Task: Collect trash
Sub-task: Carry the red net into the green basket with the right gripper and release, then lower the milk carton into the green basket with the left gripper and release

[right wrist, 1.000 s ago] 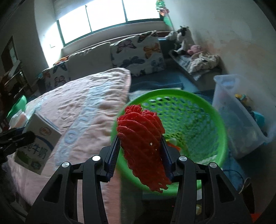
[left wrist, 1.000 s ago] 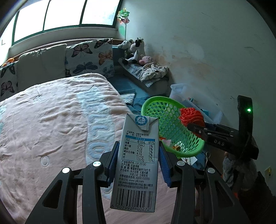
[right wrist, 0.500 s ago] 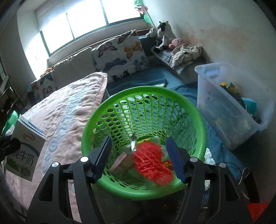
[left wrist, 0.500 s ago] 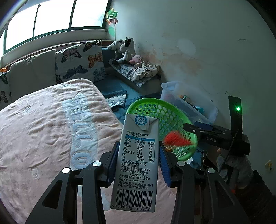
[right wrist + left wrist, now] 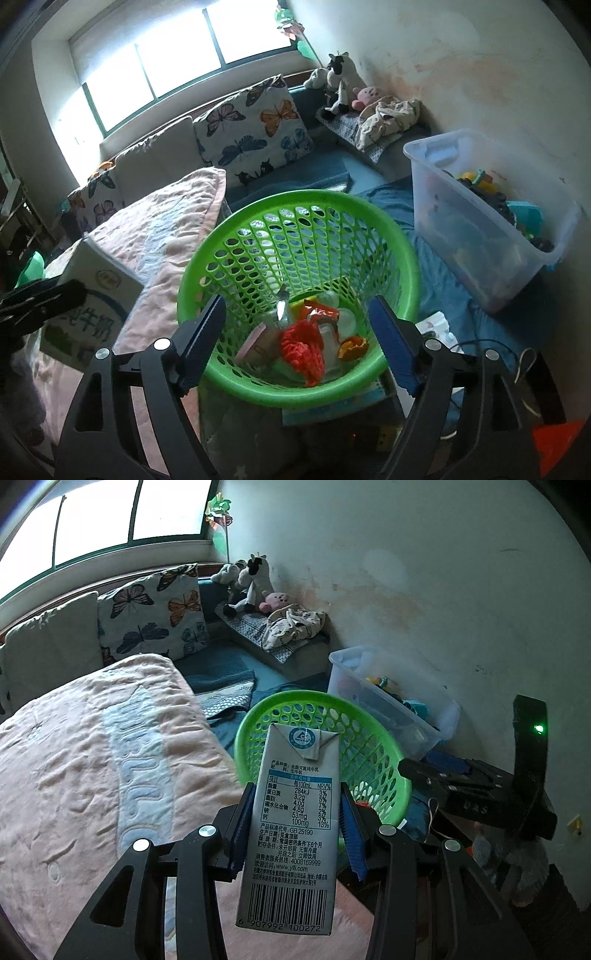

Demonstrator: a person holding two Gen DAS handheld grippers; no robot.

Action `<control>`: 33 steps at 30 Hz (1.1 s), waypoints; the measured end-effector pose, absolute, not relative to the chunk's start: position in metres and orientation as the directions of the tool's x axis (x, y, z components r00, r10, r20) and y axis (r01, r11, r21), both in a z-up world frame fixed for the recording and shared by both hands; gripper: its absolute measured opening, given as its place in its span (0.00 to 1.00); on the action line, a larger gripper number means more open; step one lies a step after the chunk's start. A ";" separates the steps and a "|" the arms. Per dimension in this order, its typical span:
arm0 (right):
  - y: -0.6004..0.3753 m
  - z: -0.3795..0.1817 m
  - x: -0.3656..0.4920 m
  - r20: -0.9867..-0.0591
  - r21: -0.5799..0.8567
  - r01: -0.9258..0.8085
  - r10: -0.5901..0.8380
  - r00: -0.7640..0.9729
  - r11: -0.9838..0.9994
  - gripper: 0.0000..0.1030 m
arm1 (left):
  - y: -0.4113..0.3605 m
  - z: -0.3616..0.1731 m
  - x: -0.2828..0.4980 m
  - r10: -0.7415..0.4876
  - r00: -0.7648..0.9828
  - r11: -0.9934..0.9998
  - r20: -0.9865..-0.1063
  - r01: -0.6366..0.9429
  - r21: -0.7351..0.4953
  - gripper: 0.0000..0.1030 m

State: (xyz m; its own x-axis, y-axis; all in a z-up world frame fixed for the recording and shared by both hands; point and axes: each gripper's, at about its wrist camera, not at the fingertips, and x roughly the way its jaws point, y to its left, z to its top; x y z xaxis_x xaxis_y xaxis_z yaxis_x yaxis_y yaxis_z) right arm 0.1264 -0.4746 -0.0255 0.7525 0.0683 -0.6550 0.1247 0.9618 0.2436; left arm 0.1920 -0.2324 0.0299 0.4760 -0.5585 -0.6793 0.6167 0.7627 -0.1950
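Left gripper [image 5: 295,834]: pinching an upright milk carton [image 5: 293,827] between its blue pads, barcode end nearest the camera.
Right gripper [image 5: 295,343]: jaws opening, nothing between them; it hangs over the near rim of the green basket [image 5: 402,236].
Green basket: straight ahead of and below the right gripper; just beyond the carton in the left view.
Red mesh wrap [image 5: 303,345]: lying loose on the basket floor, between and below the right fingers, among other wrappers.
Pink blanket [image 5: 85,760]: left of both grippers.
Clear plastic bin [image 5: 480,229]: right of the basket, holding toys.
Butterfly cushion [image 5: 255,133]: far ahead, under the window.
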 end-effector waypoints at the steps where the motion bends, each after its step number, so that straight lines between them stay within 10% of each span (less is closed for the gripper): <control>1: -0.475 -0.025 0.125 -0.653 0.244 0.124 0.068 0.754 0.962 0.77 | -0.237 0.030 0.193 -0.560 0.474 0.760 -0.680 0.620 -0.194 0.41; 33: -0.475 -0.031 0.092 -0.637 0.231 0.131 0.048 0.770 0.964 0.78 | -0.321 -0.004 0.235 -0.525 0.429 0.755 -0.735 0.634 -0.169 0.41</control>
State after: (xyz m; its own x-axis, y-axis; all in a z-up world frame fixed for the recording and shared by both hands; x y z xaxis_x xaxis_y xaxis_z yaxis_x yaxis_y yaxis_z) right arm 0.0916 -0.4753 -0.0313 0.7696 0.0478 -0.6368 0.1312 0.9641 0.2309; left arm 0.2349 -0.3211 -0.0035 0.4294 -0.5249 -0.7349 0.6336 0.7550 -0.1691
